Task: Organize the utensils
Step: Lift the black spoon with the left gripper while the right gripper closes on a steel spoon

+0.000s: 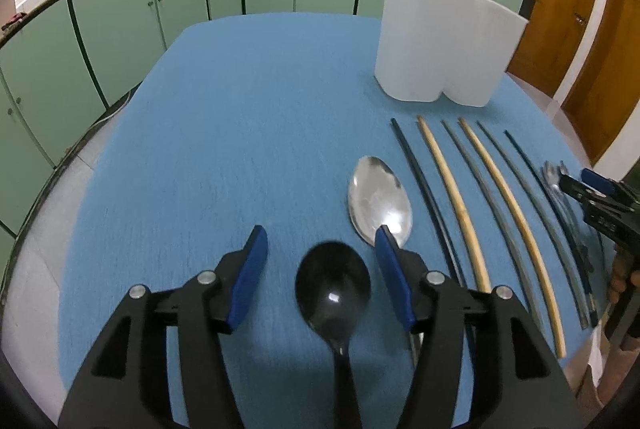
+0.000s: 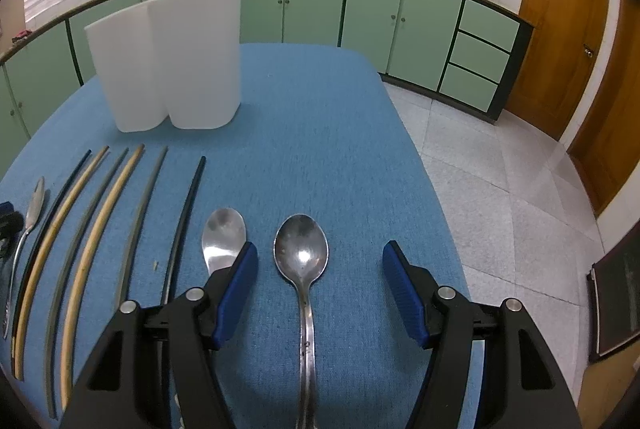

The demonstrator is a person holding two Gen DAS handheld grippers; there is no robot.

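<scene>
On the blue table, my left gripper (image 1: 320,235) is open with a black spoon (image 1: 333,285) lying between its fingers. A large steel spoon (image 1: 378,203) lies just to its right. Several chopsticks (image 1: 460,205) lie in a row beyond that. My right gripper (image 2: 319,249) is open with a steel spoon (image 2: 301,253) lying between its fingers; another steel spoon (image 2: 223,235) lies to its left, then the chopsticks (image 2: 104,221). A white two-compartment holder (image 1: 444,37) stands upright at the back; it also shows in the right wrist view (image 2: 168,57).
The right gripper (image 1: 600,205) shows at the right edge of the left wrist view, above small steel utensils (image 1: 554,181). Green cabinets (image 2: 312,9) and a counter stand behind the table. The table's right edge (image 2: 432,189) drops to a tiled floor.
</scene>
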